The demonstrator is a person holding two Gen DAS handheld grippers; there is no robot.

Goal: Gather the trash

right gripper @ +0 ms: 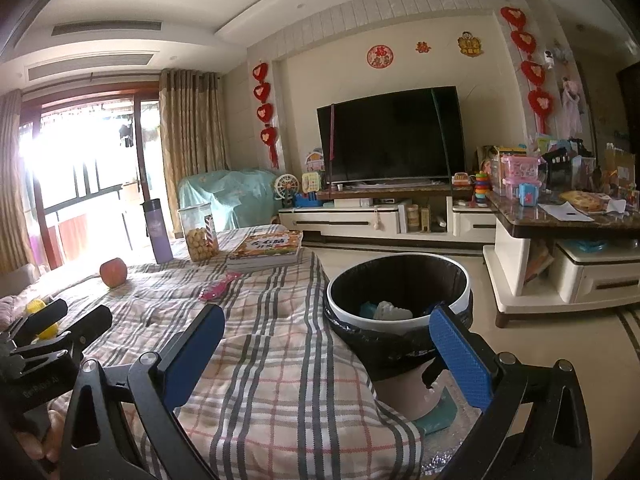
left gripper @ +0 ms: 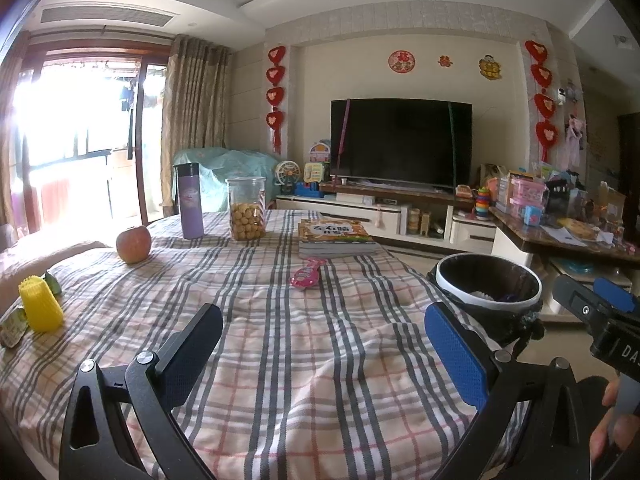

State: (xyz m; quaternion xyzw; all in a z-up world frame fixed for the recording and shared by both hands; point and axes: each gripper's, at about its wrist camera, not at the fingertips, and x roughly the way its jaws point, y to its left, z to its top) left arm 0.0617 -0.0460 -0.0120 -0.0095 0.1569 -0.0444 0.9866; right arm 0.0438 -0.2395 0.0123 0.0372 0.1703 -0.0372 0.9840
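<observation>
My left gripper stands open over the plaid tablecloth, with nothing between its fingers. Far to its left lie a yellow ribbed cup, a green wrapper and a small snack packet. A black-lined trash bin with a white rim stands off the table's right edge, with white and teal scraps inside. My right gripper is open and empty, close in front of the bin. In the right wrist view the left gripper partly hides the yellow cup.
On the table stand an apple, a purple bottle, a jar of biscuits, stacked books and a pink toy. Beyond are a TV cabinet and a cluttered side table. A hand shows at lower right.
</observation>
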